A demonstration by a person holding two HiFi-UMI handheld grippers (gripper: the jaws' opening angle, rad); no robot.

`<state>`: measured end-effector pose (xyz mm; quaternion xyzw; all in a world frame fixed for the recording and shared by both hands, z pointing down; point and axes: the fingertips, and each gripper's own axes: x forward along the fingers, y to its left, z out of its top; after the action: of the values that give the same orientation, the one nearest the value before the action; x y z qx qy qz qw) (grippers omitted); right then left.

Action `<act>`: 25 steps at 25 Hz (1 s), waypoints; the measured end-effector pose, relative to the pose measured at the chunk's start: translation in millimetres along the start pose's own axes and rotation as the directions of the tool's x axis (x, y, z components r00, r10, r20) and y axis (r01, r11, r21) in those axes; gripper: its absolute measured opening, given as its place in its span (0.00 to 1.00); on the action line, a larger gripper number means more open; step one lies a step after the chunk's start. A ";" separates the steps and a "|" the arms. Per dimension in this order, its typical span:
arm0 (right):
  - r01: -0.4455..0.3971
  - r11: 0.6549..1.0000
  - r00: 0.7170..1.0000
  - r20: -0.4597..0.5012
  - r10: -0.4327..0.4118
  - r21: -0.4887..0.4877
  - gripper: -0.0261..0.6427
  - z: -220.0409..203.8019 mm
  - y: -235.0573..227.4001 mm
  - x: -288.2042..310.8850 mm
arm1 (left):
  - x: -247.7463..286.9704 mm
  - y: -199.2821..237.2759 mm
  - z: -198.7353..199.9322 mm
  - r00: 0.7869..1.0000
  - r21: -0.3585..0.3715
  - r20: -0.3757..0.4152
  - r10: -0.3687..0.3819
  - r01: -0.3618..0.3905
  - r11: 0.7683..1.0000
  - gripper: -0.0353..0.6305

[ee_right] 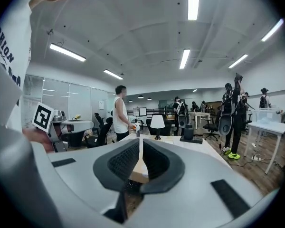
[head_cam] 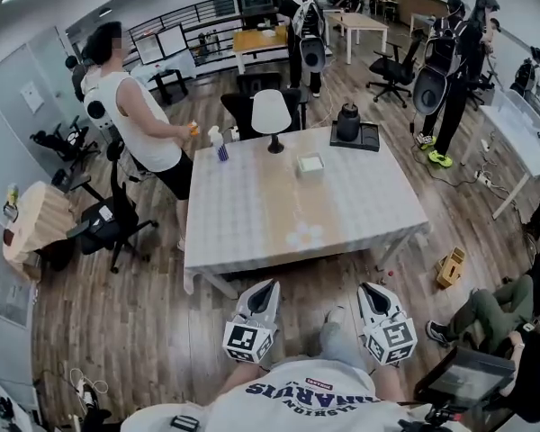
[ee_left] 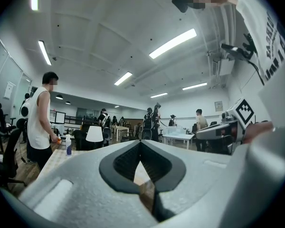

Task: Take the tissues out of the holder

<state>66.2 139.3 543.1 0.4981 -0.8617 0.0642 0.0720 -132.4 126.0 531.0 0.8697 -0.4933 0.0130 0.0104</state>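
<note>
The tissue holder (head_cam: 310, 165), a small white box with tissue showing on top, stands on the checked tablecloth of the table (head_cam: 243, 232), right of centre toward the far side. Both grippers hang in front of the table's near edge, well short of the holder. My left gripper (head_cam: 268, 284) (ee_left: 140, 142) has its jaw tips together with nothing between them. My right gripper (head_cam: 369, 287) (ee_right: 141, 140) is likewise shut and empty. In both gripper views the jaws hide the holder.
On the table's far side stand a white lamp (head_cam: 271, 115), a black jug on a dark tray (head_cam: 348, 124) and a spray bottle (head_cam: 221, 148). A person in a white sleeveless top (head_cam: 139, 120) stands at the far left corner. Office chairs and other people fill the room behind.
</note>
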 end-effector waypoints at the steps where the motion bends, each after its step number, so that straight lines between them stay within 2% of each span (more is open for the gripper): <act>1: -0.002 1.000 1.000 0.004 0.002 0.003 0.06 0.6 -5.6 5.8 | 7.5 1.2 1.0 1.000 0.005 0.003 -0.001 0.001 1.000 0.06; 12: -0.069 0.997 0.997 0.022 0.069 -0.022 0.06 31.2 -94.4 104.5 | 112.1 33.5 9.4 0.998 -0.001 0.014 0.058 -0.058 0.998 0.06; 19: -0.077 0.997 0.995 0.055 0.077 -0.004 0.06 40.8 -154.2 169.7 | 188.7 43.4 13.7 0.999 0.024 0.034 0.033 -0.034 0.999 0.06; 25: -0.160 0.987 0.987 0.029 0.161 -0.023 0.06 45.6 -181.7 223.8 | 235.5 71.1 10.1 0.994 0.012 0.028 0.105 -0.105 0.994 0.06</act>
<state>110.7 -149.1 547.5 0.4271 -0.9007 0.0532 0.0585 -72.5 -112.8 529.0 0.8426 -0.5385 0.0050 -0.0026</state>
